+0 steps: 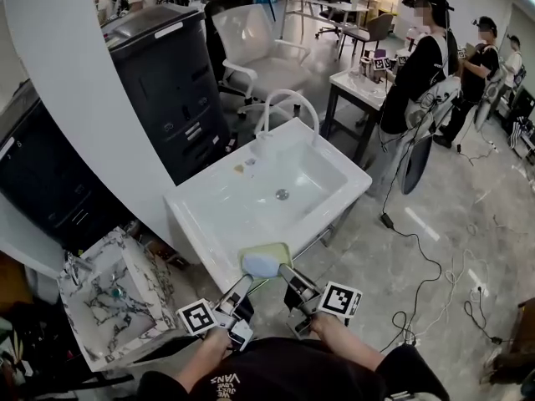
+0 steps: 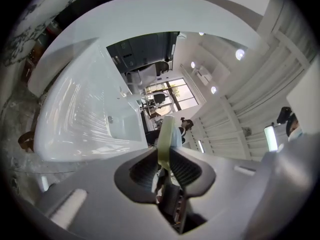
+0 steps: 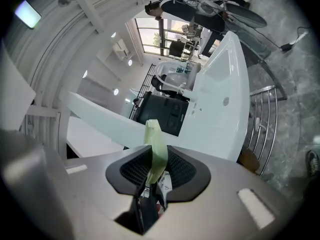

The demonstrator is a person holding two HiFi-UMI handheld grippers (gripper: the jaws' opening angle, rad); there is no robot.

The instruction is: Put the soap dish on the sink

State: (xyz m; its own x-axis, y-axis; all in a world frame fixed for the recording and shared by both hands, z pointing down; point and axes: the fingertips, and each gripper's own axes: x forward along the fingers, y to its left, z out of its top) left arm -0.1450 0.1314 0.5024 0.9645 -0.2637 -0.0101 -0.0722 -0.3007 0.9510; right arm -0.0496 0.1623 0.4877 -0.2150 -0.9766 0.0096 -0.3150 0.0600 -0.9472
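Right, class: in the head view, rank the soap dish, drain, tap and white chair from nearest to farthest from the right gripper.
1. Soap dish: held by the right gripper, near edge of the sink.
2. Drain: mid-basin.
3. Tap: far rim.
4. White chair: beyond the sink.

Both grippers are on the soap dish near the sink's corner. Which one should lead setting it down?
Left, marginally. Both the left gripper and right gripper have jaws shut on the soap dish, but the broad bare rim of the sink lies on the left gripper's side.
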